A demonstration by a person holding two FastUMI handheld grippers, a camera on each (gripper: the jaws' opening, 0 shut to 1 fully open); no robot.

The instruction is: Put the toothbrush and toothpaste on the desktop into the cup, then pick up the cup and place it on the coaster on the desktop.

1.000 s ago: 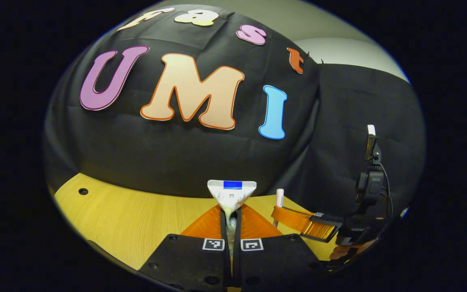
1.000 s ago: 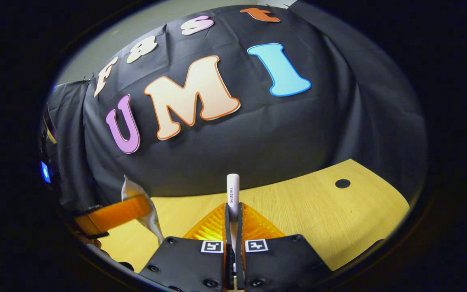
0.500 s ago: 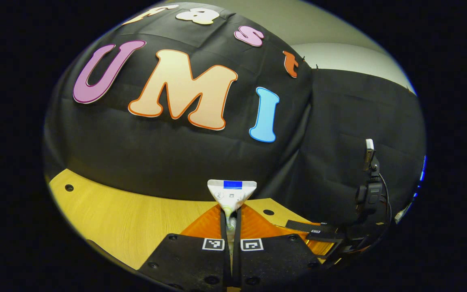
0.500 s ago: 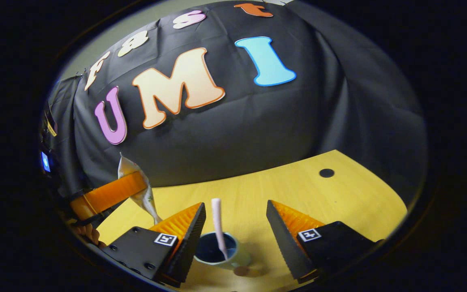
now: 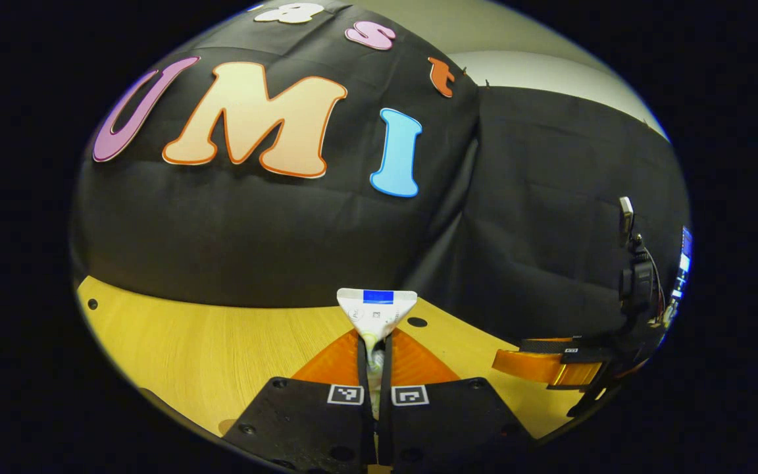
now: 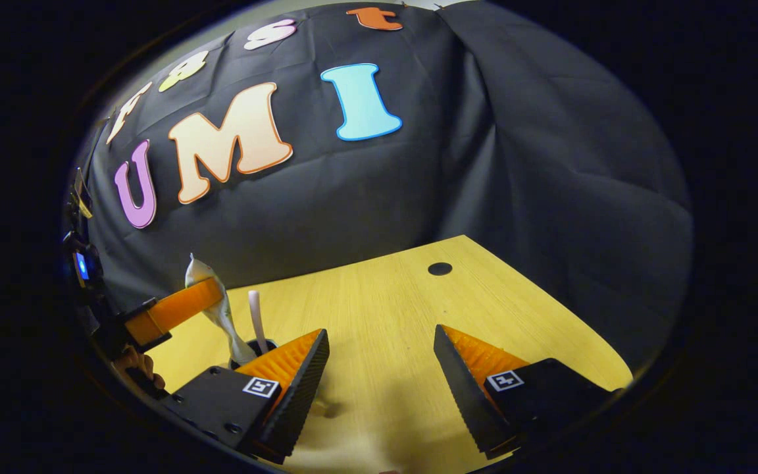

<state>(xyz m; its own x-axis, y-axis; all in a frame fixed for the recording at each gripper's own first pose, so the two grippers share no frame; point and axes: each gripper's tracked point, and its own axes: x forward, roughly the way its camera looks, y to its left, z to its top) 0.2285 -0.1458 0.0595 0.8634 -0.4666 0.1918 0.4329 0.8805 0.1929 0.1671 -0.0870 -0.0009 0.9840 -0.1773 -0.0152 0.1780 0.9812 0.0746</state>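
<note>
The toothbrush point(image 6: 257, 316) stands in the cup point(image 6: 251, 347); the right claw point(image 6: 379, 375) gapes empty. The left claw point(image 5: 374, 355) clamps the toothpaste tube point(image 5: 376, 316), not yet dropped in; the coaster move remains.

Black cloth wall point(image 6: 517, 164) backs a wooden desktop point(image 6: 385, 309) with 1 dark spot point(image 6: 439, 268), possibly a hole.

Left hand-held gripper point(image 5: 374, 349) fingers closed tight on toothpaste point(image 5: 376, 311), raised above counter point(image 5: 221, 355). Right hand-held gripper point(image 6: 382, 368) jaws wide apart, holding nothing.
</note>
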